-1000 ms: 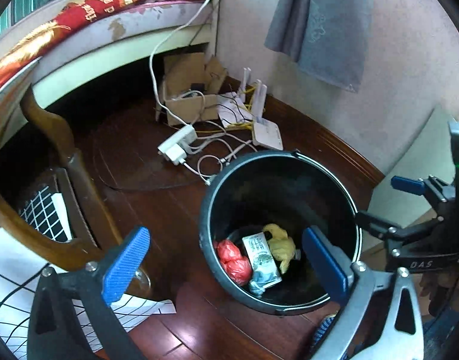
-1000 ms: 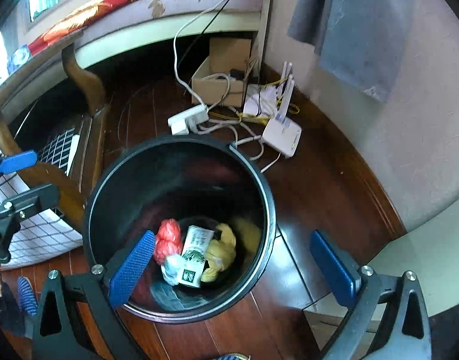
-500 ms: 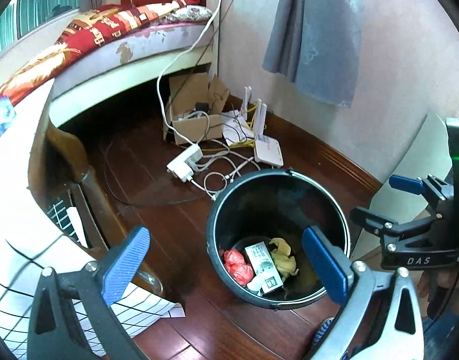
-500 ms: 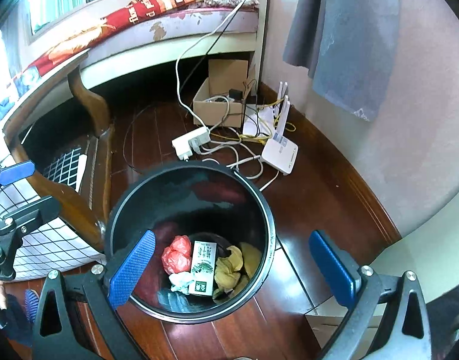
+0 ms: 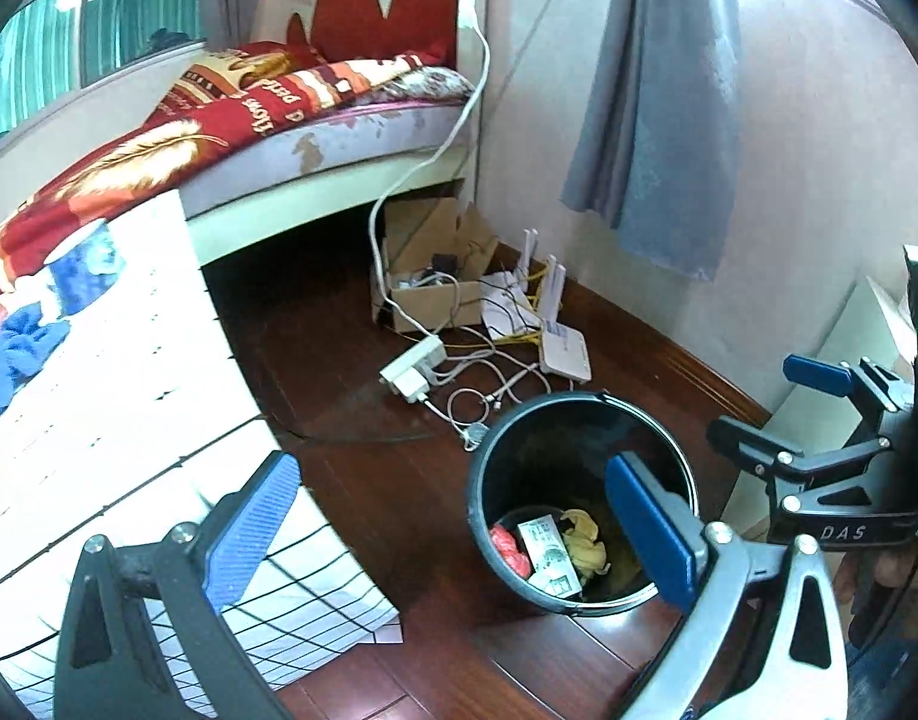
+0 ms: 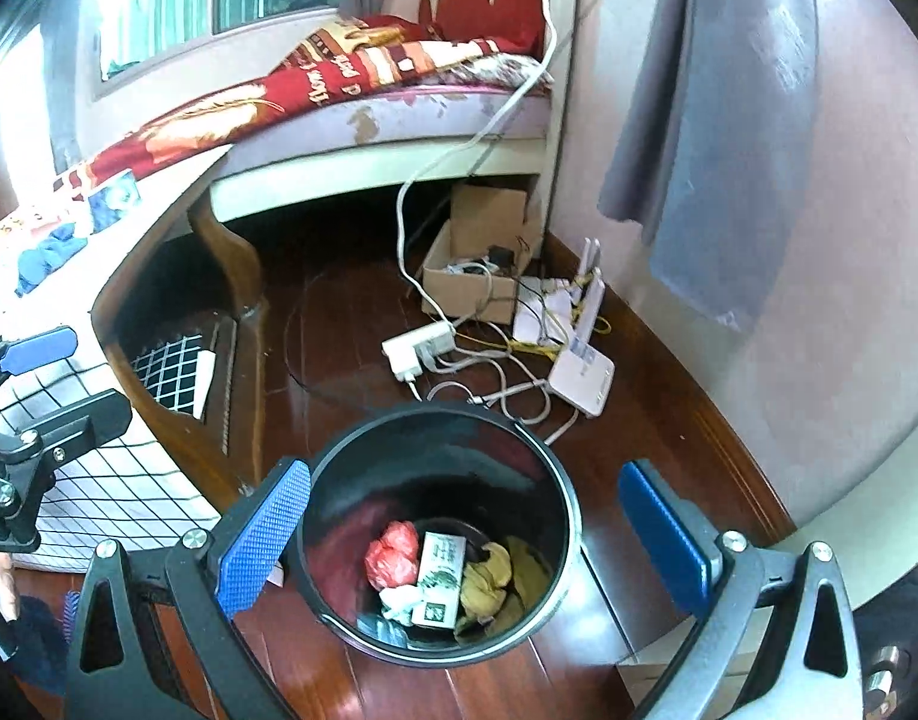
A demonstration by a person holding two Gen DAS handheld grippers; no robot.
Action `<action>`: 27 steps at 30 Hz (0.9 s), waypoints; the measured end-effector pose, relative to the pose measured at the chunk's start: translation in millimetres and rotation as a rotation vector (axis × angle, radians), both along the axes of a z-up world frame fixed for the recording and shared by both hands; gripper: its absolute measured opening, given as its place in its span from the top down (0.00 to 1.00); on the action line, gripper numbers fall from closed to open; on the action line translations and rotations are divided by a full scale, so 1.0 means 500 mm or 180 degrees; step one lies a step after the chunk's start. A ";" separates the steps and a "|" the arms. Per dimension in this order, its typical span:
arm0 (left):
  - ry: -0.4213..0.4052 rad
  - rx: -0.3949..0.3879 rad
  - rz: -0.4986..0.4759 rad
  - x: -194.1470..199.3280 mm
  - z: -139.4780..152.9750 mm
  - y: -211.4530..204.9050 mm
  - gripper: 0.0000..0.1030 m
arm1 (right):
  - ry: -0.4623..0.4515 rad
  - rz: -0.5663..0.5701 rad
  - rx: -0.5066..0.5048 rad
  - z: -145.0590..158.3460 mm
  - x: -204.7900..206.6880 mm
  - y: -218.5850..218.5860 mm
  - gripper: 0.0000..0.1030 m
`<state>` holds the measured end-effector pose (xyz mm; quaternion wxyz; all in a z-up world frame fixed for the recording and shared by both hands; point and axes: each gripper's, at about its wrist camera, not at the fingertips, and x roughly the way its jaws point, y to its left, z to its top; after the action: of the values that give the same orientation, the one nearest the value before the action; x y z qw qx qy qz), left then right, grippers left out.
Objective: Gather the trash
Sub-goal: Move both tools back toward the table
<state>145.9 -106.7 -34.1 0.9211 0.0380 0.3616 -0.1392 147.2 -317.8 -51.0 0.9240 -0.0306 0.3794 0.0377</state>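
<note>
Bin shot from above, gripper wide open

The right gripper (image 6: 462, 531) hangs empty over the black trash bin (image 6: 555, 486); inside sit a red wrapper (image 6: 393, 555), a green-and-white carton (image 6: 440, 576) and yellow crumpled scraps (image 6: 489, 579).

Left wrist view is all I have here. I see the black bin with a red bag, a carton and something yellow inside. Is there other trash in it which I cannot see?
Observer: Yes. The right wrist view shows a white crumpled wad in the black bin, touching the red bag.
Operator: Does the right gripper carry anything?
Observer: No. The right gripper is open and empty, above the bin.
Operator: What is below the table?
Observer: A curved wooden leg and a low shelf with a checked cloth.
</note>
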 end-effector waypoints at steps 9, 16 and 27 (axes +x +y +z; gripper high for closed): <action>-0.0104 -0.0080 0.0291 -0.017 0.022 0.083 0.00 | -0.0193 0.0237 0.0002 0.044 0.011 0.087 0.00; -0.0181 -0.0064 0.0629 -0.030 0.039 0.175 0.00 | -0.0320 0.0497 0.0033 0.077 0.029 0.181 0.00; -0.0321 -0.0004 0.1151 -0.060 0.071 0.346 0.00 | -0.0477 0.0893 0.0142 0.124 0.052 0.343 0.00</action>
<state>116.1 66.5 1.2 0.9481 -0.0212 0.3158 0.0304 173.1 -146.2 11.1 0.9358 -0.0655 0.3005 0.1723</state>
